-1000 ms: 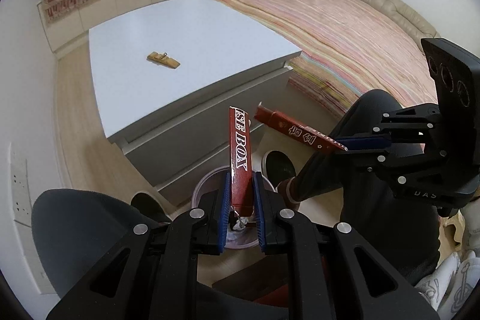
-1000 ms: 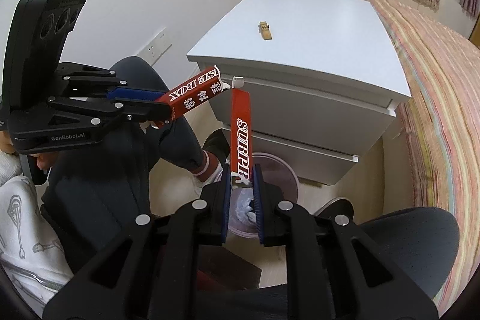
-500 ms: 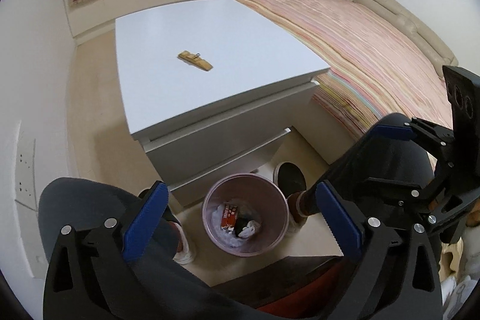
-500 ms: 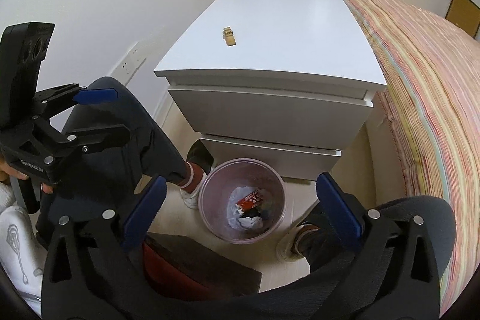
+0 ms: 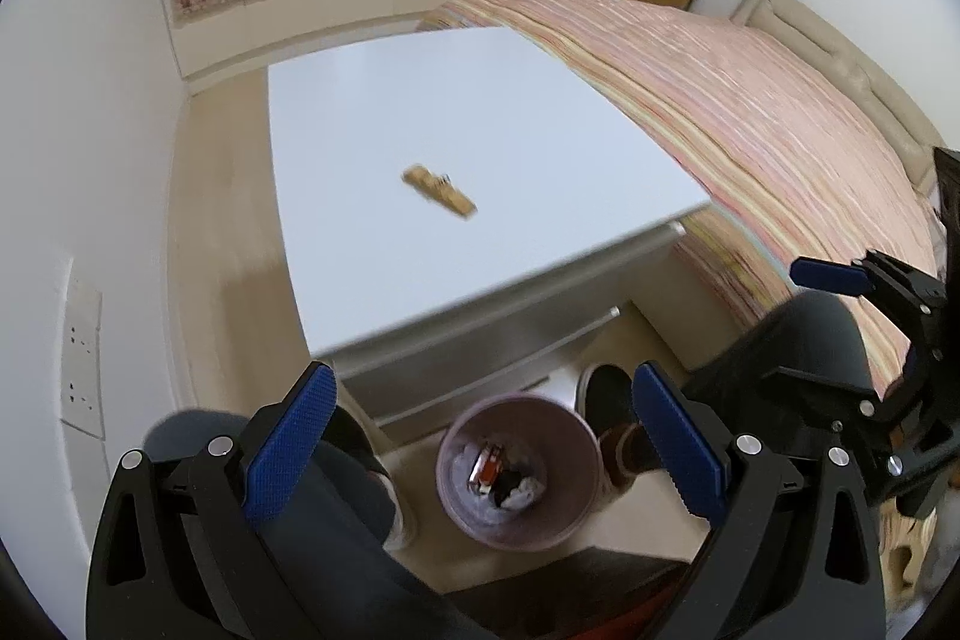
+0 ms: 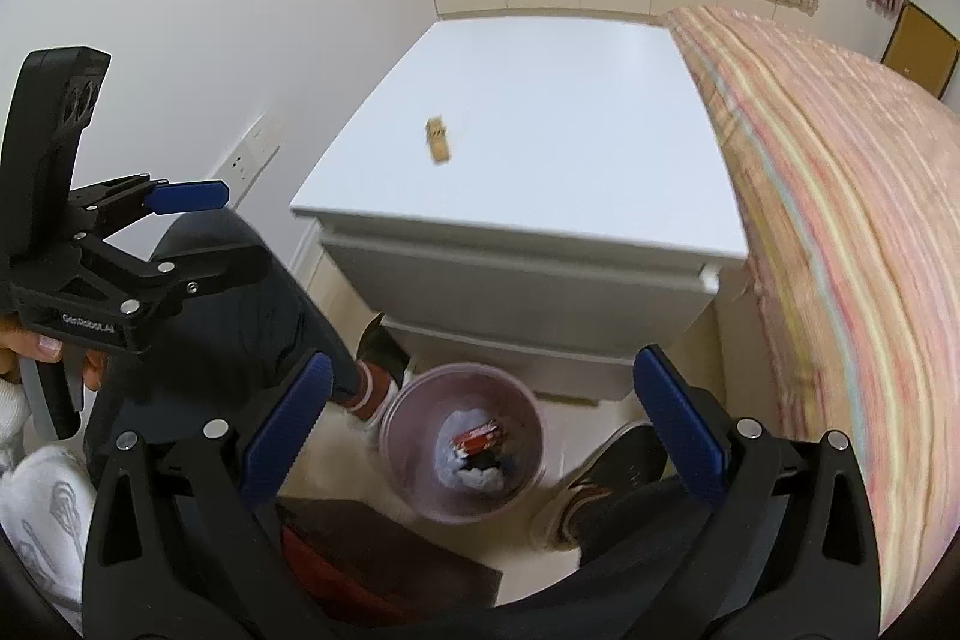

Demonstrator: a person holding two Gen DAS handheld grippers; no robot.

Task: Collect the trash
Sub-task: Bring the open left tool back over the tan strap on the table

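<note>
Both hand-held grippers, left (image 5: 480,436) and right (image 6: 477,427), have risen, jaws spread wide and empty, above the pink bin (image 6: 403,466) holding the red wrappers (image 6: 477,439), near the white tabletop (image 5: 450,118).

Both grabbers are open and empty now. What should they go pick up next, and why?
Probably reach one gripper, say the left gripper, up to the small wooden piece lying alone on the white dresser. The red wrappers already lie in the pink trash bin, and the right gripper is open too.
</note>
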